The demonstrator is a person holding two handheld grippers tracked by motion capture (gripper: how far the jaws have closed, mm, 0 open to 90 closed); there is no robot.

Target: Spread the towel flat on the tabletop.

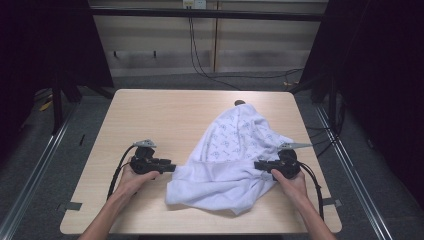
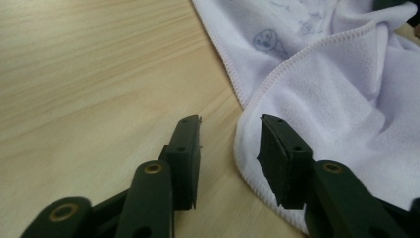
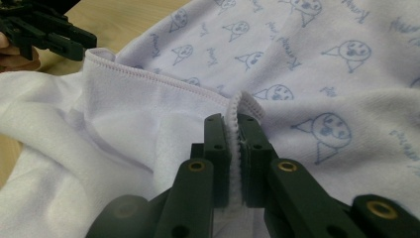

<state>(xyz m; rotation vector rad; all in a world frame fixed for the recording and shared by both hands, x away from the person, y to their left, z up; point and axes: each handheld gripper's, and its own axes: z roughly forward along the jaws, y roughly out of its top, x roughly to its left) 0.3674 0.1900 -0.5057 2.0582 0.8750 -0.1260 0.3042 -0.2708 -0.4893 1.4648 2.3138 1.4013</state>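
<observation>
Gaping over bare table, the left gripper (image 2: 230,148) had the printed towel's (image 1: 235,150) stitched hem just right of its jaws; right gripper (image 3: 234,148) clamped on hem.

White towel (image 1: 227,165) with pale blue cartoon faces and scribbled words on one side, plain white on the other, pinkish stitched hem. Black fingers (image 3: 218,148) with brass-coloured rivets. Light wood-grain surface (image 1: 150,115). Grey floor (image 1: 50,165).

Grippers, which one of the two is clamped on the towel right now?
The right gripper: its jaws pinch the towel's stitched hem. The left gripper is open, its jaws either side of the towel's edge without pressing it.
</observation>
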